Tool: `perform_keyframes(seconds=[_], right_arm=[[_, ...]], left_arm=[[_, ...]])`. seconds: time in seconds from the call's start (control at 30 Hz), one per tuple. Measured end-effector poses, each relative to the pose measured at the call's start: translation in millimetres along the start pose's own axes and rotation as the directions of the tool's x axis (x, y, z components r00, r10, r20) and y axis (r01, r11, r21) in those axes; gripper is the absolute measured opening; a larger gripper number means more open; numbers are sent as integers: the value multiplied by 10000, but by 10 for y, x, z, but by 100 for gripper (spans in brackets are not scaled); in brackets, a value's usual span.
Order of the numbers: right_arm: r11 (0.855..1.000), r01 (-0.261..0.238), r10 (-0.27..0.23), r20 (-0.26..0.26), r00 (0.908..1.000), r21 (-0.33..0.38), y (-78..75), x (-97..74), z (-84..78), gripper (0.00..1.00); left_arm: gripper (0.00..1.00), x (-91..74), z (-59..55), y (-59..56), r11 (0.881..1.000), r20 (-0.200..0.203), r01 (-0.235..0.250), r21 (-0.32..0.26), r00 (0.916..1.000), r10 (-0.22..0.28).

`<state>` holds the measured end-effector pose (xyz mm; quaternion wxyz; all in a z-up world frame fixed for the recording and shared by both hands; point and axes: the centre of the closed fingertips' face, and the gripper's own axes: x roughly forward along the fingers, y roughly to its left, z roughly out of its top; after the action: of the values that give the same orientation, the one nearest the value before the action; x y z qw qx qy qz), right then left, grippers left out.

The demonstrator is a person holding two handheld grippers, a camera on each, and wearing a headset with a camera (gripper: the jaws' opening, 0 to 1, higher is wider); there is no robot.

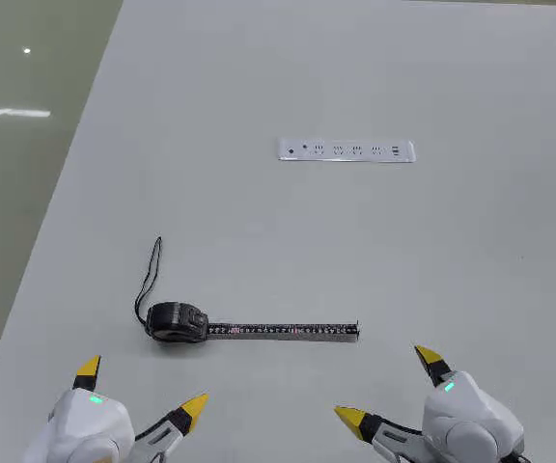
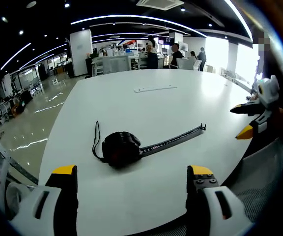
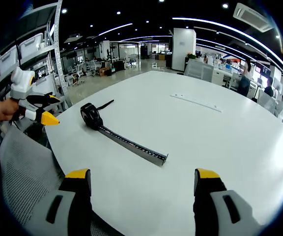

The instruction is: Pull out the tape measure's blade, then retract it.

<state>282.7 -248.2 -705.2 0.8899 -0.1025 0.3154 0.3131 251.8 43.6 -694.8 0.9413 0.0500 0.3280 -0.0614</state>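
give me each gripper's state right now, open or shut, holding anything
Left gripper: open, holding nothing, short of the tape measure.
Right gripper: open, holding nothing.

A black tape measure (image 1: 176,321), its dark blade (image 1: 283,331) flecked with pale and reddish marks, contrasts with the white counter (image 1: 355,241), white power strip (image 1: 346,150) and white left gripper (image 1: 143,384) and right gripper (image 1: 387,385), jaws tipped yellow.

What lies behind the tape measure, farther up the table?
A white power strip, well apart. The black strap of the tape measure loops toward it. Anything beneath the tape measure is hidden.
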Motion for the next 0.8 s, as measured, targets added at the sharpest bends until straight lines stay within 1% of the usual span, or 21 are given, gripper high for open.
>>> perform_keyframes(seconds=[0.1, 0.2, 0.27, 0.37, 0.43, 0.5, 0.57, 0.67, 0.8], right_arm=[[10000, 36, -36, -3, 10000, 2, 41, -15, -11, 88], [10000, 8, -8, 3, 10000, -89, 93, -17, -21, 89], [9999, -44, 43, -48, 10000, -153, 111, -18, -35, 89], [10000, -8, 7, -139, 9999, -84, 117, -22, -62, 90], [10000, 54, -54, -28, 10000, 27, 122, -30, -45, 92], [10000, 48, -48, 17, 10000, 41, 137, -30, -35, 93], [10000, 71, -71, -19, 10000, -37, 141, -26, -43, 94], [10000, 47, -47, -59, 10000, -13, 145, -24, -58, 94], [10000, 36, -36, -70, 10000, 63, 142, -27, -73, 94]], left_arm=[[92, -13, -22, -34, 10000, -16, 4, -74, 10000, -4], [94, -8, -55, -82, 9998, -104, 123, -131, 9999, -124], [94, -22, -51, -95, 9999, -67, 58, -151, 10000, -59], [96, -55, -21, -80, 9993, 147, -159, -332, 9998, 164], [99, -65, -23, -75, 9988, 177, -267, -418, 9995, 275], [99, -75, -18, -90, 9988, 277, -305, -370, 9991, 316], [99, -75, -17, -102, 9989, 254, -329, -334, 9991, 337], [99, -77, -13, -110, 9985, 255, -327, -440, 9991, 338], [99, -67, -28, -122, 9989, 168, -311, -359, 9994, 318]])
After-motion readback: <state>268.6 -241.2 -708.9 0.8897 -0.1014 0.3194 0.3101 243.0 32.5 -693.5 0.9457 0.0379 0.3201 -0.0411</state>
